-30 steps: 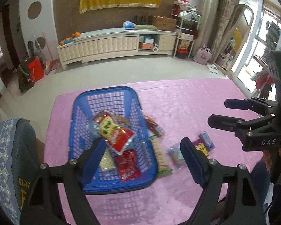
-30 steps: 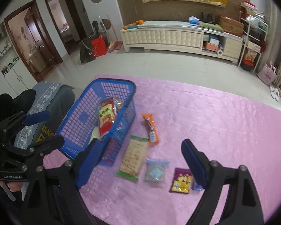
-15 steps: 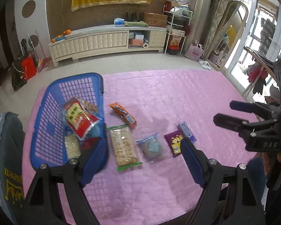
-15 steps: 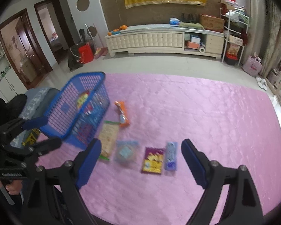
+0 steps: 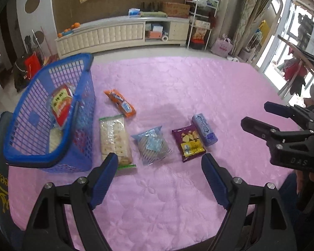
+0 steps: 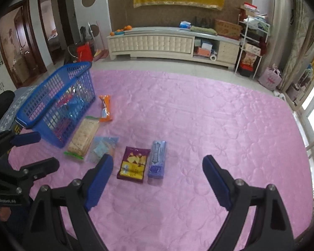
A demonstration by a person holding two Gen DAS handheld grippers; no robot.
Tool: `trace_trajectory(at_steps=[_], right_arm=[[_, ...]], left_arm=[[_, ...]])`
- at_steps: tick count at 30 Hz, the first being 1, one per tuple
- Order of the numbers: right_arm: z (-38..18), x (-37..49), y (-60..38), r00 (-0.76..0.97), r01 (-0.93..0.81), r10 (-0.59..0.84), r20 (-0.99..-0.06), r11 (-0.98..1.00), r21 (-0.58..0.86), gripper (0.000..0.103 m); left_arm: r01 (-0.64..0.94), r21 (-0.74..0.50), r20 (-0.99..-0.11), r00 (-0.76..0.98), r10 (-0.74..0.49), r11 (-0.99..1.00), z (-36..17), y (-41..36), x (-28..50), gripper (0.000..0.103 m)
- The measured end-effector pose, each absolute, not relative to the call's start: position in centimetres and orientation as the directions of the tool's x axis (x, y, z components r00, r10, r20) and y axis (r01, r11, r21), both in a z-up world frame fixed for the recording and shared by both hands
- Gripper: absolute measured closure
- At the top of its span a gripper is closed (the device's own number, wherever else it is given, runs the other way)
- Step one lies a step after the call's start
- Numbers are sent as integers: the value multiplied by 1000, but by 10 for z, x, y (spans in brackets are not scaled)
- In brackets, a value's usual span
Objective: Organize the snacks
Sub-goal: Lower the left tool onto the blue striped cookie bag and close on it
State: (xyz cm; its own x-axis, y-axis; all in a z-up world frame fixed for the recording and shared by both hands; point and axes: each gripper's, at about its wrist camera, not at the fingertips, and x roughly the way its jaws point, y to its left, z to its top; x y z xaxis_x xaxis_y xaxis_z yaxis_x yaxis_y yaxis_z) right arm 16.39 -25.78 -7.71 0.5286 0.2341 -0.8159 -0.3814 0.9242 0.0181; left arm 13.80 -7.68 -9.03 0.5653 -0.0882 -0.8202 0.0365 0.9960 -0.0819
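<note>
Both grippers wide open, holding nothing: left gripper (image 5: 159,165) above clear cookie bag (image 5: 152,145), right gripper (image 6: 157,167) above purple chip bag (image 6: 134,164). Five snacks in row on pink desk (image 5: 178,87) beside blue basket (image 5: 31,156).

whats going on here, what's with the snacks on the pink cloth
A person is sorting snacks with a two-finger gripper in each hand. Both the left gripper and the right gripper are open and empty, hovering over the pink tablecloth. A blue basket already holds a few packets. Five remain outside it: an orange packet, a cracker pack, a clear blue-tinted bag, a purple chip bag and a lilac pack.
</note>
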Motion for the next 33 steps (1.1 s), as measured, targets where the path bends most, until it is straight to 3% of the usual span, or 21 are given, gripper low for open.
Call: trace_trajectory(at_steps=[13,18,30,33], right_arm=[[-143,203,-261,503,-413,224,-835,911,-5,13],[-158,210,-254,484,-404,217,-847,915,3,13],[-172,213,-259,459,-379,218,-861,925,32,17],[-174,214,-259,455,-373,212,-865,927,30,17]], left_arm=[[-8,38,-859,511,36,999,-145,-97,190,23],[-17,11,-879,476,18,1000,-165,-89,209,23],[-44,-41,-929,370,-21,998,-199,-75,232,35],[-52,-47,-931,363,-25,998,-203,-76,236,47]])
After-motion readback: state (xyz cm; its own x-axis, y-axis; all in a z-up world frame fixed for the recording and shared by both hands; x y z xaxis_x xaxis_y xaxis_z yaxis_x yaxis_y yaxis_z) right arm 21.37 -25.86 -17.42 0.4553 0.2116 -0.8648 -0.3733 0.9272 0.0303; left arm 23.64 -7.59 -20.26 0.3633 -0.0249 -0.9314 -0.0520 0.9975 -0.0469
